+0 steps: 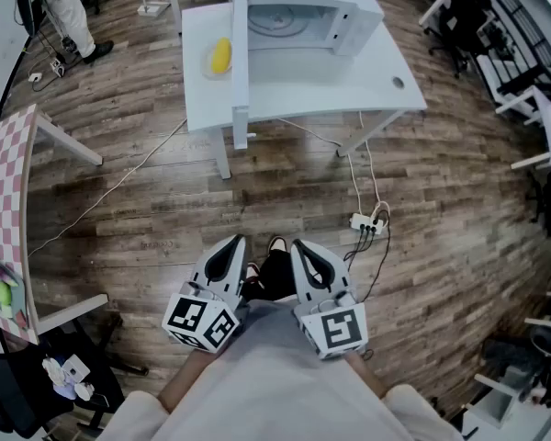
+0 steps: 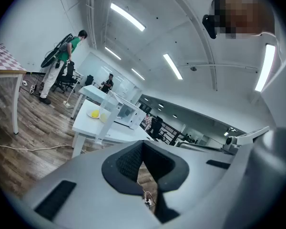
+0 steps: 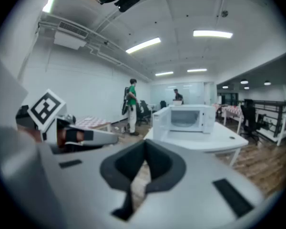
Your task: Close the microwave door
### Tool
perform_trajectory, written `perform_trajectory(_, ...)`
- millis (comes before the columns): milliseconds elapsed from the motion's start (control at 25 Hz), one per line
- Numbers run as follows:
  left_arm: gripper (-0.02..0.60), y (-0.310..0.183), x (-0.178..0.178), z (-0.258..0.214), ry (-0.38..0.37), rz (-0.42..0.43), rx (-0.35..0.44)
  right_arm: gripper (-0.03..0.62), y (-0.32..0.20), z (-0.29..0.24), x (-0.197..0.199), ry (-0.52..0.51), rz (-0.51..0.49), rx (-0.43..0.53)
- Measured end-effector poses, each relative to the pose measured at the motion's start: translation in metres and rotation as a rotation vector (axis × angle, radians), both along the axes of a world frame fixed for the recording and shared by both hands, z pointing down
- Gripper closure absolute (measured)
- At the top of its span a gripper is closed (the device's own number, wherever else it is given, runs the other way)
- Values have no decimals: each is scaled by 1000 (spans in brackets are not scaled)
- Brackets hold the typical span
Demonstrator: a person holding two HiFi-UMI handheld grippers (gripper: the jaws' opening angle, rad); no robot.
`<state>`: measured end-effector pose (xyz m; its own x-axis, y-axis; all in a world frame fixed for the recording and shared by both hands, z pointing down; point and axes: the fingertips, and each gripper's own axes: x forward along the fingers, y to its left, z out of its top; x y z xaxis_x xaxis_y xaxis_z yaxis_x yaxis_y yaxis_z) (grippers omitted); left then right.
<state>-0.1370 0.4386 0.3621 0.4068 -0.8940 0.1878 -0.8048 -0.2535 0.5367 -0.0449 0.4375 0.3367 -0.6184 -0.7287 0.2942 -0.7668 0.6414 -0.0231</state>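
A white microwave (image 1: 303, 16) stands on a white table (image 1: 303, 95) at the top of the head view. Its door (image 1: 241, 62) is swung wide open to the left, out over the table's front. The right gripper view shows the microwave (image 3: 190, 119) with its open door (image 3: 161, 123) ahead. It appears small and far off in the left gripper view as well (image 2: 128, 114). My left gripper (image 1: 230, 246) and right gripper (image 1: 303, 248) are held side by side close to the person's body, well short of the table. Both are shut with nothing between the jaws.
A yellow item on a plate (image 1: 220, 55) lies left of the door. A power strip (image 1: 365, 223) and cables lie on the wooden floor. A checkered table (image 1: 5, 200) stands at the left, chairs (image 1: 533, 81) at the right. A person in green (image 3: 131, 104) stands far back.
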Motion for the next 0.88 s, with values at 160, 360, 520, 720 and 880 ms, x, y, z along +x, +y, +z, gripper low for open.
perform_trajectory(160, 565, -3, 3, -8, -12, 2, -2, 572, -4, -7, -3, -15, -10, -5)
perform_trajectory(360, 565, -16, 12, -14, -29, 4, 7, 572, -18, -7, 4, -28, -29, -13)
perform_trajectory(520, 565, -29, 23, -21, -83, 7, 24, 572, -36, -10, 14, -46, -46, -23)
perform_trajectory(720, 565, -50, 44, -31, -109, 42, 30, 572, -51, -16, 18, -16, -120, -20)
perform_trajectory(880, 565, -63, 59, -39, -133, 56, 46, 572, -61, -24, 20, -52, -169, -17)
